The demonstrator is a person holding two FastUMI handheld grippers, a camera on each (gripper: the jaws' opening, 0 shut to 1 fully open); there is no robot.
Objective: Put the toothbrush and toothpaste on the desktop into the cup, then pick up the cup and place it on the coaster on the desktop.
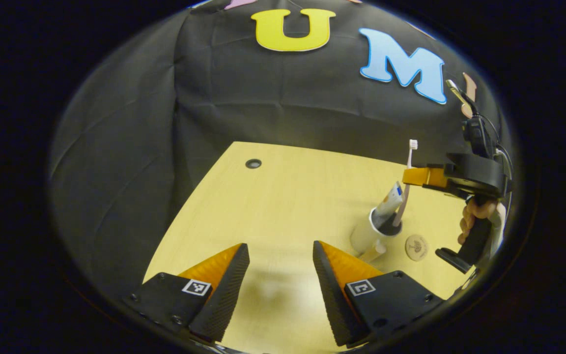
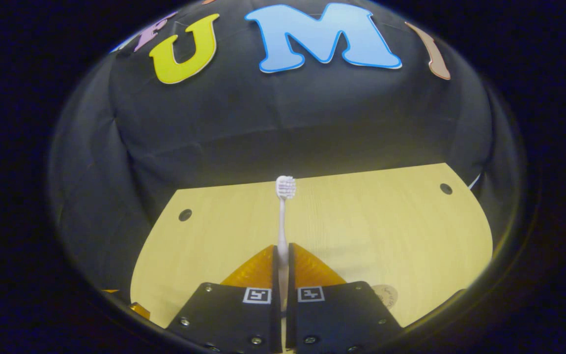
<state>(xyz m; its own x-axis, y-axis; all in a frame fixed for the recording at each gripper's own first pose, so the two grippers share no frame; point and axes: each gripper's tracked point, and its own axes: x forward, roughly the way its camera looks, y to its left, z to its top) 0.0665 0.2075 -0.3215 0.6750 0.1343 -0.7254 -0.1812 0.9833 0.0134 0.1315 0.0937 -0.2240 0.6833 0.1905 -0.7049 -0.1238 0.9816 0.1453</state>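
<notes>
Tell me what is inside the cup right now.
The toothpaste leans inside the cup, and the toothbrush reaches into it, clamped by the right gripper. The cup's bottom is hidden.

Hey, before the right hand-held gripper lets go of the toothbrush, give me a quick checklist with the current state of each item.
1. Right hand-held gripper shut on the thin white plastic toothbrush: ok.
2. Toothbrush upright, bristles up, lower end inside the white cylindrical cup: ok.
3. White toothpaste tube with blue and orange print already in the cup: ok.
4. Left hand-held gripper open, holding nothing, apart from the cup: ok.
5. Round tan coaster bare on the pale wooden desktop, beside the cup: ok.
6. Toothbrush end resting on the cup's bottom: cannot tell.
</notes>
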